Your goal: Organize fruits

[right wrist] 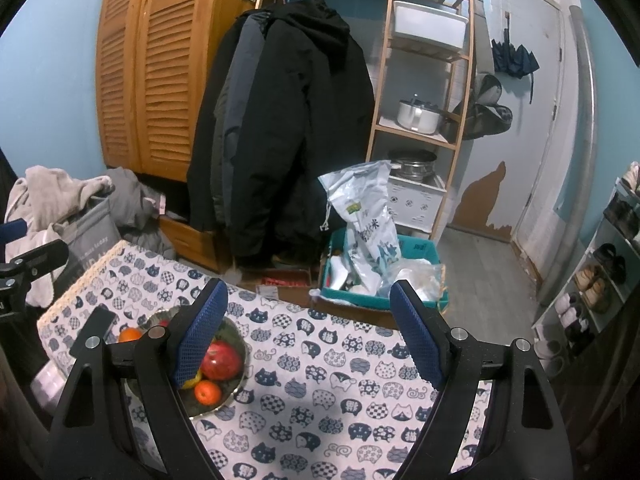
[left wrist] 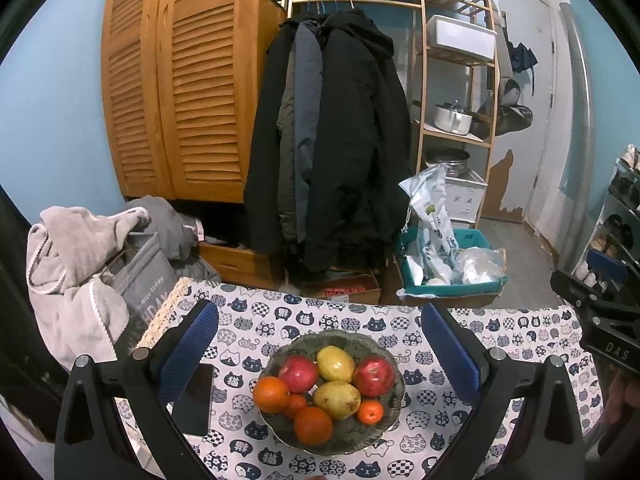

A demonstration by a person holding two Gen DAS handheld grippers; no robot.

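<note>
A dark green scalloped bowl [left wrist: 380, 348] sits on the cat-print tablecloth [left wrist: 264, 320], heaped with two red apples [left wrist: 298, 372], two yellow-green pears [left wrist: 335, 362], two oranges [left wrist: 271, 394] and small tangerines [left wrist: 370, 411]. My left gripper [left wrist: 320, 344] hovers over the bowl, open, its blue pads wide on either side and nothing between them. In the right wrist view the bowl [right wrist: 236, 384] lies low left, partly hidden behind the left finger [right wrist: 202, 332]. My right gripper [right wrist: 310, 328] is open above bare cloth, right of the bowl. Its black body [left wrist: 600, 320] shows at the left view's right edge.
A black phone [left wrist: 196, 398] lies left of the bowl. A grey laundry bag with clothes [left wrist: 100, 272] stands off the table's left side. Beyond the far edge are hanging coats [left wrist: 332, 140], a teal crate with bags [left wrist: 452, 268], a wooden shelf [left wrist: 452, 80] and a shoe rack [right wrist: 600, 280].
</note>
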